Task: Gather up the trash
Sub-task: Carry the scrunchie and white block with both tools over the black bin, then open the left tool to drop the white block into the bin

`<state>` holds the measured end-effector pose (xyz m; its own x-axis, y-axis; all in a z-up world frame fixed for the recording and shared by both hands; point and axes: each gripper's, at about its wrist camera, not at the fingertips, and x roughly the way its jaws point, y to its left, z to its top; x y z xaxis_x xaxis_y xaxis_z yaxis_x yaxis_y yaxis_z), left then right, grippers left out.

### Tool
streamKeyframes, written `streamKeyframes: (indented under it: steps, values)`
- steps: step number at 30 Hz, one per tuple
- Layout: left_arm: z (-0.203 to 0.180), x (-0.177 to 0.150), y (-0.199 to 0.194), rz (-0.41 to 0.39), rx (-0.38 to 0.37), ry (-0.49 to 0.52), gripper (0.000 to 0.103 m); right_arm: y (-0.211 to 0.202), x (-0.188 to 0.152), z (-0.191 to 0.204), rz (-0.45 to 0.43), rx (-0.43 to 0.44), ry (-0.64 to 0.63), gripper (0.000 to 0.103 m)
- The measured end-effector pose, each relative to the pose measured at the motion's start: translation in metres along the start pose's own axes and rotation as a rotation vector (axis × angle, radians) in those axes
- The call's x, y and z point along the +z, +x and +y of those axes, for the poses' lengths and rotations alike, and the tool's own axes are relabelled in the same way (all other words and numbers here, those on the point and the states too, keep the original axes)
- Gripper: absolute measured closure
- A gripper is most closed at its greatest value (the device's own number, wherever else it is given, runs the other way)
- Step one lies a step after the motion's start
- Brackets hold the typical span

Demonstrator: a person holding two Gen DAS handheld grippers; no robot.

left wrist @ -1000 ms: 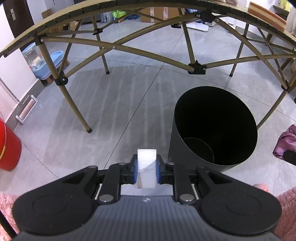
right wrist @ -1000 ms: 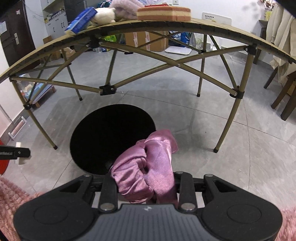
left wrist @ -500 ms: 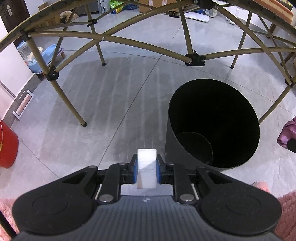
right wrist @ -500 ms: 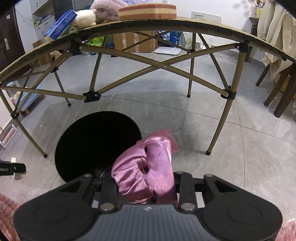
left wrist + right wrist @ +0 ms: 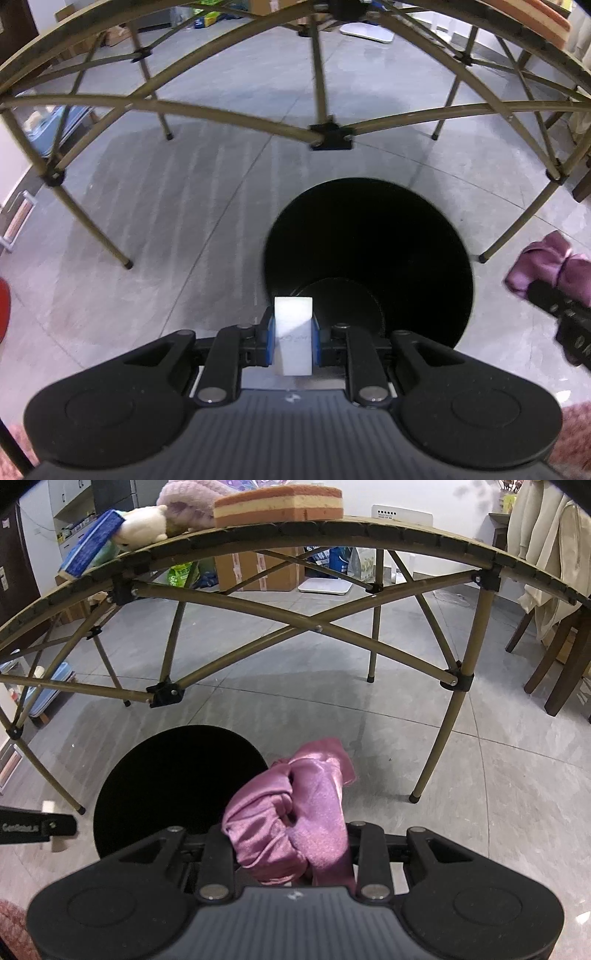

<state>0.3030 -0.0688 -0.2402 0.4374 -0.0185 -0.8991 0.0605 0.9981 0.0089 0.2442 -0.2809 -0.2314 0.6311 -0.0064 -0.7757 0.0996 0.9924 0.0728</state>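
Between the blue pads of the left gripper [image 5: 293, 334], a small white block [image 5: 293, 330] sits pinched tight, fingers closed right down on its sides so it sticks up and forward out of the grip. That block hangs at the near rim of the black trash bin [image 5: 369, 236], which stands on the grey tile floor [image 5: 184, 206] with its mouth wide open; the inside looks dark and I can only make out a round bottom, nothing else in there.

Over on the other side, the right gripper [image 5: 291, 843] has its fingers clamped on a bunched-up pink satin cloth [image 5: 295, 812]. So it's only partly closed, with the wad of fabric filling the gap and spilling up over the front. From the right wrist view the cloth sits just beside the bin's right edge, not over the opening. The same cloth and gripper show at the right border of the left wrist view.

Past the bin is the folding tabletop [image 5: 369, 526] with its crossed tan legs. Up top there's a striped sponge [image 5: 279, 502], a cream plush toy [image 5: 142, 526] and a blue box [image 5: 92, 544] near its edge. A wooden chair [image 5: 554, 657] with pale clothing draped over it stands off to the right.
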Motion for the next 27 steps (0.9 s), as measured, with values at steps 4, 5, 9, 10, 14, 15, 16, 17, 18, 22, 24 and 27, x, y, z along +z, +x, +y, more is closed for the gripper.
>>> streamKeyframes:
  steps: [4,5,9,10,14,15,16,17,18,22,24,27]
  values:
    - [-0.016,0.011,0.006,-0.001,-0.016,0.008,0.084,0.008,0.005,-0.001,0.003,-0.004,0.002,0.073]
    - [-0.019,0.014,0.008,0.001,-0.021,0.007,0.084,0.01,0.005,-0.001,0.003,-0.005,0.002,0.073]
    - [-0.03,0.022,0.015,0.007,-0.023,-0.001,0.084,0.018,0.011,-0.004,0.002,-0.012,0.011,0.073]
    - [-0.031,0.024,0.017,0.009,-0.026,-0.006,0.084,0.019,0.012,-0.004,0.002,-0.014,0.011,0.073]
    - [-0.038,0.028,0.026,0.028,-0.023,-0.027,0.084,0.026,0.016,-0.006,-0.003,-0.02,0.01,0.073]
    - [-0.039,0.029,0.029,0.034,-0.022,-0.032,0.084,0.027,0.017,-0.006,-0.003,-0.022,0.011,0.073]
    - [-0.041,0.03,0.031,0.039,-0.021,-0.036,0.084,0.029,0.018,-0.006,-0.002,-0.023,0.013,0.073]
    - [-0.043,0.03,0.033,0.043,-0.019,-0.04,0.084,0.031,0.018,-0.007,-0.002,-0.023,0.015,0.073]
    - [-0.044,0.031,0.034,0.045,-0.018,-0.043,0.084,0.032,0.019,-0.007,-0.001,-0.023,0.015,0.073]
    - [-0.052,0.03,0.04,0.056,-0.017,-0.046,0.084,0.036,0.018,-0.008,0.004,-0.028,0.009,0.073]
    - [-0.057,0.03,0.041,0.062,-0.015,-0.046,0.084,0.037,0.017,-0.01,0.007,-0.03,0.01,0.073]
    - [-0.062,0.031,0.043,0.066,-0.015,-0.048,0.084,0.036,0.017,-0.013,0.001,-0.034,0.014,0.073]
